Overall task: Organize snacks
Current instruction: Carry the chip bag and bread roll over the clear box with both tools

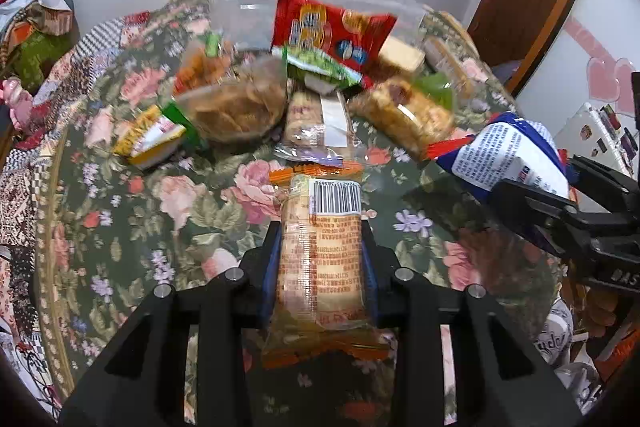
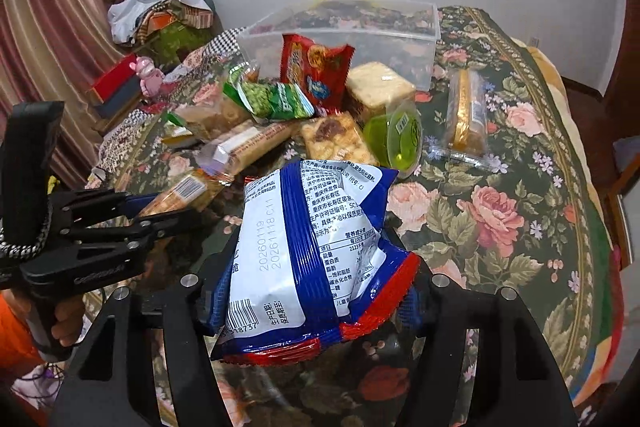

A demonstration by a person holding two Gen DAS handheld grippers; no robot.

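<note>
My left gripper (image 1: 320,239) is shut on a long orange-ended cracker pack (image 1: 320,255) and holds it above the floral tablecloth; the pack also shows in the right wrist view (image 2: 180,193). My right gripper (image 2: 308,263) is shut on a blue, white and red snack bag (image 2: 308,247), seen at the right in the left wrist view (image 1: 500,159). A clear plastic box (image 2: 400,43) lies on its side at the far end of the table. A red snack bag (image 2: 316,71) leans at its mouth, amid a pile of snacks.
The pile holds a green pea pack (image 2: 276,99), a biscuit stack (image 2: 376,87), a green jelly cup (image 2: 396,139), a long wafer pack (image 2: 252,143) and a pastry (image 2: 336,139). A cake pack (image 2: 466,115) lies apart at the right. Clutter (image 2: 160,19) sits at the far left.
</note>
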